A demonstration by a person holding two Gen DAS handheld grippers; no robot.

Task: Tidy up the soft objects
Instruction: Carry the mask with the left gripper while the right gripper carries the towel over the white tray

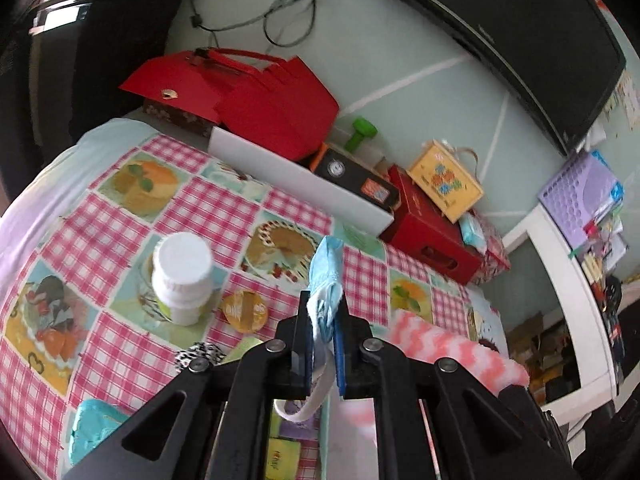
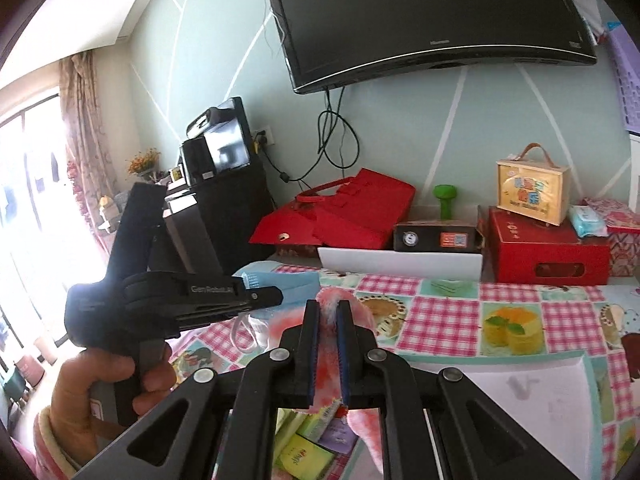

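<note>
I am clamping a light-blue face mask [image 1: 327,276] in my left jaws [image 1: 323,300], its white ear loop [image 1: 316,394] dangling below, raised over the checkered cloth of the bench [image 1: 224,216]. My right jaws [image 2: 328,312] are pinching a pink-and-white fluffy cloth [image 2: 362,314] above the bench's near edge. A white-capped bottle [image 1: 182,276] is standing on the bench near its left edge; red boxes [image 1: 276,112] are lining the far edge by the wall. A hand [image 2: 100,384] is gripping the left tool's handle.

boxes [image 2: 548,248] crowd wall, bottle [image 1: 182,276] mid-table
</note>
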